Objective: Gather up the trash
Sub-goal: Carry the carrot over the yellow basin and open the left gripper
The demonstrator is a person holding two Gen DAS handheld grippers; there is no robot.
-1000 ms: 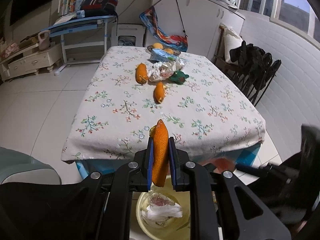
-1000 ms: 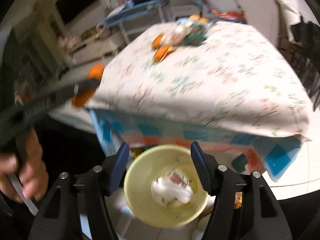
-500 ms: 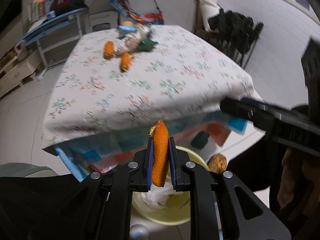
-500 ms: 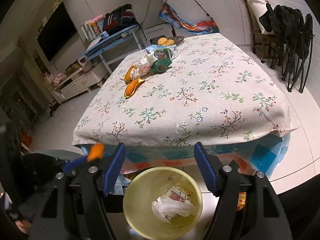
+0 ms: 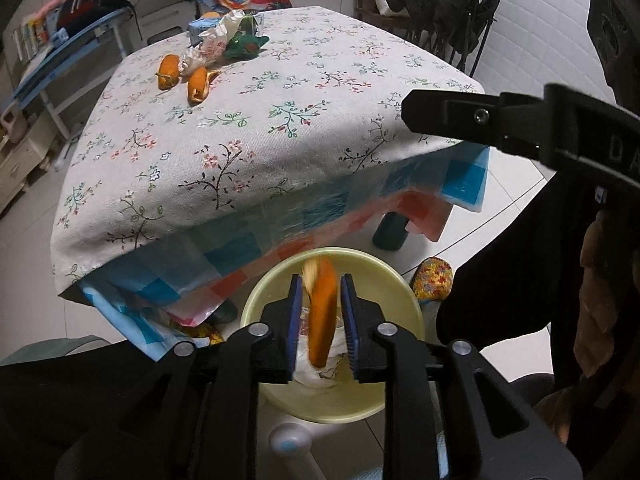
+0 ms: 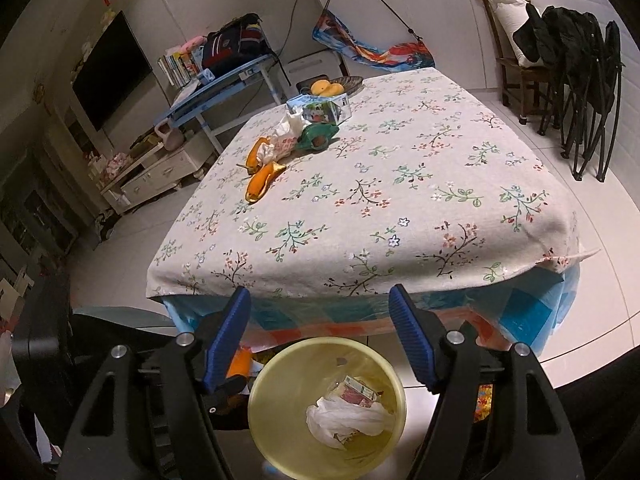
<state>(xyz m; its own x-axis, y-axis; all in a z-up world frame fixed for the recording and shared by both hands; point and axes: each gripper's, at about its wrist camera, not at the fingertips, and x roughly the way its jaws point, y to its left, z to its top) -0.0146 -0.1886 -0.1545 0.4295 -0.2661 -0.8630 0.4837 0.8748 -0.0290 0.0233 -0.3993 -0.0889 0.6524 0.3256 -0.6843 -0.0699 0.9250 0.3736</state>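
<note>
Orange peel: light, limp, dropping between opening left gripper pads over yellow bin. Right gripper gaping, empty. Next peels at 11 o'clock, pinch mid-strip.

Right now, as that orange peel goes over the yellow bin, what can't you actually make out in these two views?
- Orange peel, left wrist view: motion-blurred between the opening jaws of the left hand-held gripper, so contact with the pads is unclear.
- Yellow bin, right wrist view: its near rim is cut off by the picture's edge.
- Trash in the bin: the packet's print is too small to read.
- Fruit bowl: partly hidden behind the carton.
</note>
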